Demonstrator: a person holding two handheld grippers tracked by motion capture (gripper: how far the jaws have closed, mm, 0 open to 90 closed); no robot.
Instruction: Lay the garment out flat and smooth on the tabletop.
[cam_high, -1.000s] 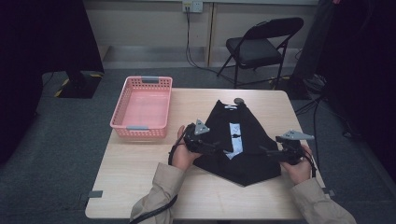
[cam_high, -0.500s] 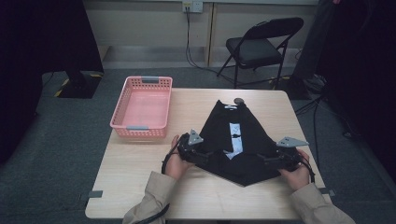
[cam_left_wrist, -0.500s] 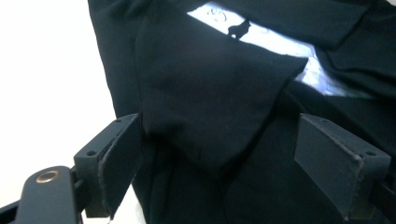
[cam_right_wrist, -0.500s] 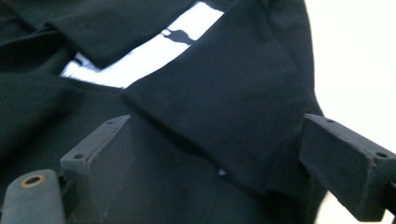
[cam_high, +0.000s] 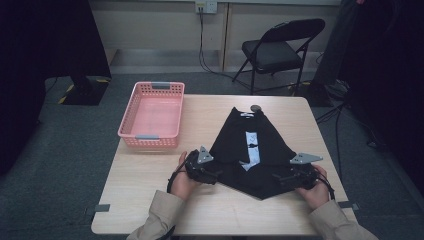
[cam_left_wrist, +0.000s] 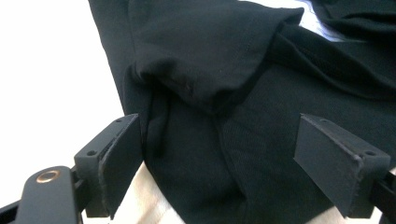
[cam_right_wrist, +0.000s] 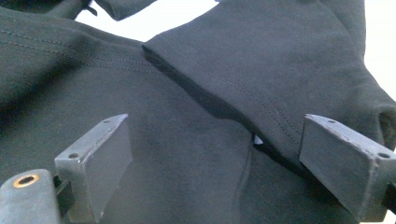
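Low over the near half of the pale wooden table (cam_high: 150, 200), both forearms in from six o'clock, sleeves tan, hands wrapped around the tools. Left gripper (cam_high: 214, 174) at about seven o'clock of the black garment (cam_high: 250, 150), aimed toward three; right gripper (cam_high: 278, 178) at about five o'clock of it, aimed toward nine — the pair facing each other across the cloth's near point.

Jaws spread wide on both. In the left gripper view (cam_left_wrist: 219, 177), dark fabric and a folded-in sleeve lying between the black pads, neither pad pressing. In the right gripper view (cam_right_wrist: 215, 172), the same: a sleeve hem crossing the gap, cloth under the jaws, nothing pinched.

Garment (cam_left_wrist: 224, 93) flat on the table's right-centre, sleeves folded inward, long axis running twelve to six — collar and white label toward twelve, a pointed lower edge toward six, a pale printed patch near mid-length.

At ten o'clock of the garment, a pink basket (cam_high: 127, 122) on the table's left edge.
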